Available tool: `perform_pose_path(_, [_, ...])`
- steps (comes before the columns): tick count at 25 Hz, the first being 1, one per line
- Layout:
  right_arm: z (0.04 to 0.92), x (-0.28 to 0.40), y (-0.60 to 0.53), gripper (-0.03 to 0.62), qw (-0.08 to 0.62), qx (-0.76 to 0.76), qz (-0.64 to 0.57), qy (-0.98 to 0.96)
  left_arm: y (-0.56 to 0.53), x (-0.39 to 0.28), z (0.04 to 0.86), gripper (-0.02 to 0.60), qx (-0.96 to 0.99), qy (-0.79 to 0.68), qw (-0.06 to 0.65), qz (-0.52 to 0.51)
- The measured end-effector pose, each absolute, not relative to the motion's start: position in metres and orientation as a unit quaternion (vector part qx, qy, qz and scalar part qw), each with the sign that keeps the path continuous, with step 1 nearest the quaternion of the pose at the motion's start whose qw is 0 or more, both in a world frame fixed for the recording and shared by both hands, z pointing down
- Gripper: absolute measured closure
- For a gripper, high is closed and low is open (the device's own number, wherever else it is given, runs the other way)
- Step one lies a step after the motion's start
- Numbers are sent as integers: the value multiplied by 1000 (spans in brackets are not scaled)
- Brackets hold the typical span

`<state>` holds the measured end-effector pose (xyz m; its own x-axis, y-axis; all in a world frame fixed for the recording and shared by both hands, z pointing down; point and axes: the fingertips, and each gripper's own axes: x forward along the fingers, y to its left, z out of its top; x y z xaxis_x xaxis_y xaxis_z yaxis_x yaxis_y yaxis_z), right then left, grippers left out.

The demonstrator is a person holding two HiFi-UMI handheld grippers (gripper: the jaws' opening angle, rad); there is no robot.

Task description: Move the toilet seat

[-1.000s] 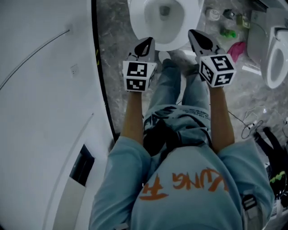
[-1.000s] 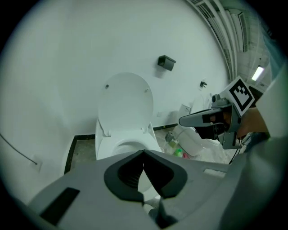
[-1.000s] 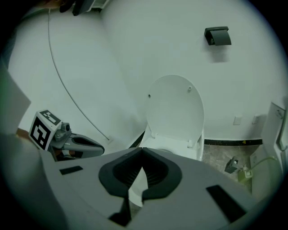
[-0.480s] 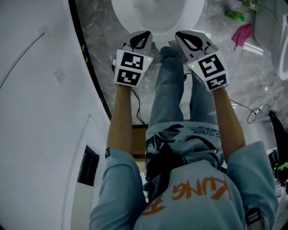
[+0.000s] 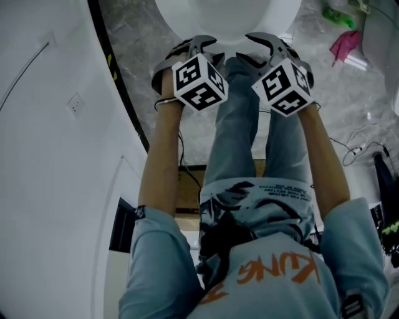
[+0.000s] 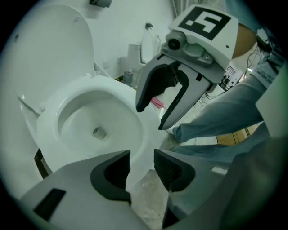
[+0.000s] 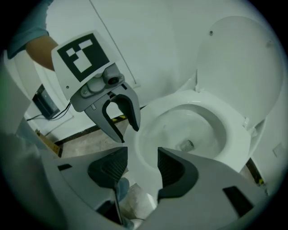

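The white toilet (image 6: 90, 126) stands just ahead of me, its lid (image 7: 234, 58) raised against the wall. The seat ring (image 7: 211, 121) lies flat on the bowl. My left gripper (image 6: 141, 161) hovers over the bowl's front rim; its jaws are opening with nothing between them. My right gripper (image 7: 143, 164) is beside it at the same rim, jaws also opening and empty. In the head view the left gripper (image 5: 196, 42) and right gripper (image 5: 265, 38) point at the bowl's front edge (image 5: 224, 28), side by side. Neither touches the seat.
My legs in jeans (image 5: 240, 118) stand right behind the bowl's front. A curved white wall (image 5: 50, 156) runs close on the left. A pink object (image 5: 346, 45), a green bottle (image 5: 336, 14) and cables (image 5: 358, 149) lie on the floor to the right.
Both grippers went from shut to open and rolled so their marker cubes turned. The head view shifted, with the toilet sliding toward the top edge.
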<state>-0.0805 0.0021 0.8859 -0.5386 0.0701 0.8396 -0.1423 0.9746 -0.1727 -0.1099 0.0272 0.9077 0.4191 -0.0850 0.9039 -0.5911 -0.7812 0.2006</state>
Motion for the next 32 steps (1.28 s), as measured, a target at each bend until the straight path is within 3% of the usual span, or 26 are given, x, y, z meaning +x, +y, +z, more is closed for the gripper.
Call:
perform_pose_path(3, [904, -84, 9, 348, 513, -50, 53, -855, 32, -108, 920, 385, 803, -178, 230, 520])
perform_pose_path(7, [930, -88, 25, 318, 542, -140, -2, -829, 37, -107, 933, 367, 804, -135, 203, 542])
perform_pose_path(15, [963, -81, 50, 327, 582, -219, -69, -780, 37, -104, 940, 328, 803, -147, 201, 541])
perform_pose_path(19, [971, -81, 47, 372, 586, -224, -105, -772, 35, -100, 940, 321, 801, -164, 212, 535])
perform_pose_path(24, [965, -82, 47, 379, 590, -234, -92, -767, 35, -102, 943, 318, 796, -164, 207, 544])
perform_pose_path(32, [926, -84, 47, 384, 574, -224, -62, -785, 38, -108, 918, 317, 791, -153, 120, 580])
